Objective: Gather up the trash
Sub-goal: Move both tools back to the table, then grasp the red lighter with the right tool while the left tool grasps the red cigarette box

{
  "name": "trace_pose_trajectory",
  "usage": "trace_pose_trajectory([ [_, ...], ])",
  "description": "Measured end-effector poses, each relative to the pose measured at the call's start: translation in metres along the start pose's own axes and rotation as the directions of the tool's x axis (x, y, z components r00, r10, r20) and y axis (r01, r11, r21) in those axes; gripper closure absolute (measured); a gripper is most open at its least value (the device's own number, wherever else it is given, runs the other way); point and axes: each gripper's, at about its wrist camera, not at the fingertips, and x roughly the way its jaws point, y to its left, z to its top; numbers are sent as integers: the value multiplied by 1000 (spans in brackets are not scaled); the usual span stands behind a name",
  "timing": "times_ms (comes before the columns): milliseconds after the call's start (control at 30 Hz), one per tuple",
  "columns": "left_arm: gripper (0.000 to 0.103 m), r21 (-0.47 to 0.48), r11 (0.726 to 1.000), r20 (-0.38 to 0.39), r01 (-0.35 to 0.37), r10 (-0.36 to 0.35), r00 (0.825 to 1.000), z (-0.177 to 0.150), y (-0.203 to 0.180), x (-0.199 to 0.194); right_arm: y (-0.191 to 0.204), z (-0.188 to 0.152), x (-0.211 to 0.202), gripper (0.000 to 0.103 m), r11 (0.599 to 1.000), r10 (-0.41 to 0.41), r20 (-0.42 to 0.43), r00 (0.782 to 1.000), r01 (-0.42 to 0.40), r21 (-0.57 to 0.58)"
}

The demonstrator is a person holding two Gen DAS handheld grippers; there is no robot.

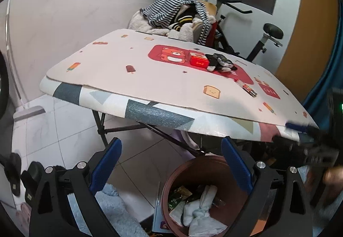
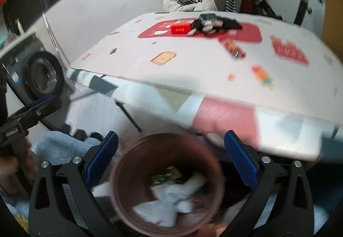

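A brown round bin (image 1: 171, 181) stands on the floor below the table's near edge, holding white crumpled tissue (image 1: 200, 213) and wrappers. It shows blurred in the right wrist view (image 2: 120, 174). On the table lie a red box (image 1: 199, 60), a black-and-white wrapper pile (image 1: 220, 62) and a small red wrapper strip (image 1: 246, 88); these show again in the right view: the box (image 2: 181, 28), the pile (image 2: 211, 21), the strip (image 2: 233, 48). My left gripper (image 1: 171, 153) is open and empty above the bin. My right gripper (image 2: 170, 147) is open and empty over the bin.
The folding table (image 1: 150, 112) has a patterned cover and crossed legs. Behind it are a chair piled with clothes (image 1: 178, 16) and an exercise bike (image 1: 263, 39). A washing machine (image 2: 40, 74) stands at left. A light blue rug (image 1: 115, 211) lies on the tiled floor.
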Motion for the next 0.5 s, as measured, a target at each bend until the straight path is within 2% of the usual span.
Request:
trace_pose_trajectory([
  [67, 11, -19, 1000, 4, 5, -4, 1000, 3, 1, 1, -8, 18, 2, 6, 998, -39, 3, 999, 39, -50],
  [167, 11, -61, 998, 23, 11, -10, 1000, 11, 3, 1, -30, 53, 12, 6, 995, -82, 20, 996, 83, -55],
  [300, 11, -77, 997, 11, 15, -15, 1000, 29, 3, 12, -61, 96, 46, 6, 990, -111, 12, 994, 112, -86],
  [400, 12, -85, 996, 44, 23, -19, 999, 47, 4, 16, -72, 117, 72, 8, 981, -134, -6, 991, 132, -144],
  [433, 11, -84, 996, 50, 25, -21, 999, 53, 3, 17, -75, 123, 81, 10, 978, -136, -16, 991, 132, -159],
  [500, 11, -72, 997, 57, 27, -23, 998, 64, 2, 23, -79, 130, 96, 23, 974, -141, -41, 989, 132, -185],
])
